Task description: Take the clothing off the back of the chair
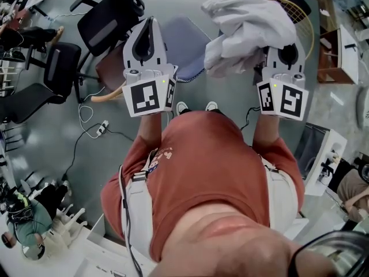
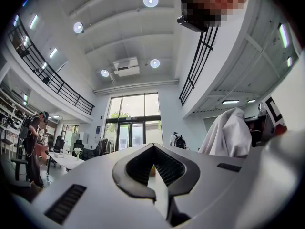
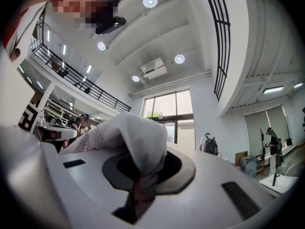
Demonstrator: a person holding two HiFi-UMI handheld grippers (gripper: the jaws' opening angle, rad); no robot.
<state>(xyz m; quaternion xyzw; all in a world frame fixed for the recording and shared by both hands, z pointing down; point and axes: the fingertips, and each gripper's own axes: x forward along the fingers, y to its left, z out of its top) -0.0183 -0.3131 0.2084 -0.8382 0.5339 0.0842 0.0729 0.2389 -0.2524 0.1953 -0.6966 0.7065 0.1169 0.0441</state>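
A crumpled white garment point(image 1: 248, 23) hangs bunched in the air at the upper right of the head view. My right gripper point(image 1: 286, 46) is shut on it. In the right gripper view a fold of the garment point(image 3: 131, 140) is pinched between the jaws of my right gripper point(image 3: 142, 178) and drapes over them. My left gripper point(image 1: 151, 21) is raised beside it, shut, with nothing in it; in its own view the left gripper point(image 2: 152, 148) points up into the hall and the garment point(image 2: 228, 133) shows at the right. A blue-grey chair point(image 1: 185, 44) stands on the floor below, between the two grippers.
Black office chairs point(image 1: 106, 22) stand at the upper left, with a reddish seat point(image 1: 109, 69) just left of the blue-grey chair. A power strip with its cable point(image 1: 101, 127) lies on the floor. A wooden shelf unit point(image 1: 340, 53) and a white desk point(image 1: 326, 154) are at the right. A seated person point(image 1: 26, 221) is at the lower left.
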